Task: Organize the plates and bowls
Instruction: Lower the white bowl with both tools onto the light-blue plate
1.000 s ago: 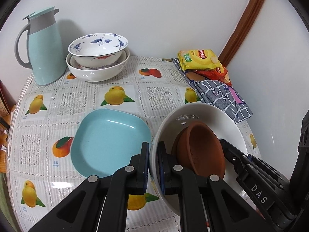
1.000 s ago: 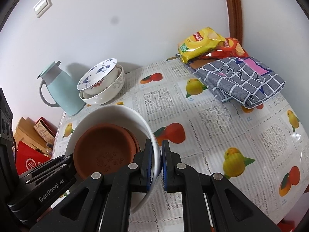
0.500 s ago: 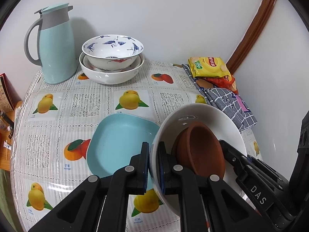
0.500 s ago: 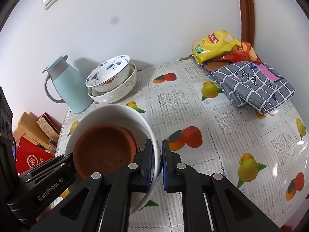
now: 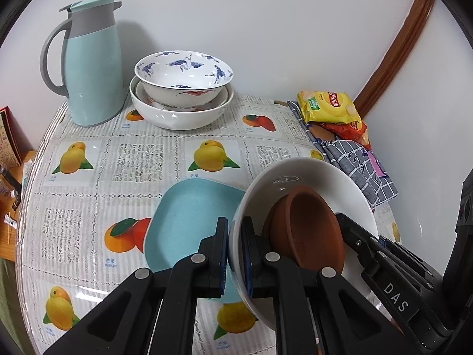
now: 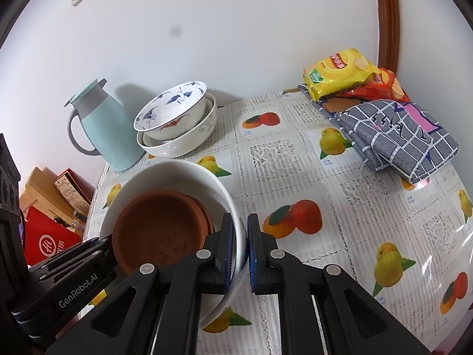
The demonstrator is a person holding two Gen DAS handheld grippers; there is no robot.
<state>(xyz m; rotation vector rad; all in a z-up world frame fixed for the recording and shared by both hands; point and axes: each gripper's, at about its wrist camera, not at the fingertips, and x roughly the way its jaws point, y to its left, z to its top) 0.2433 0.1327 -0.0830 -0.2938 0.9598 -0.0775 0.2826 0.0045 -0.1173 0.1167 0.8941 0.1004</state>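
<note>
White porcelain, the big bowl point(image 5: 310, 183) hangs above the table point(image 5: 139, 159) at lower right of the left view, my left claw point(image 5: 235, 254) and right claw point(image 6: 244, 251) each clamped tight on opposite rims. Terracotta saucers point(image 5: 307, 233) already nest inside it. At upper centre, the crane-patterned bowl point(image 5: 183, 74) sits stacked in another white bowl point(image 5: 177, 118). I judge sorting midway: the blue plate point(image 5: 189, 216), lower centre, lies unstacked.
</note>
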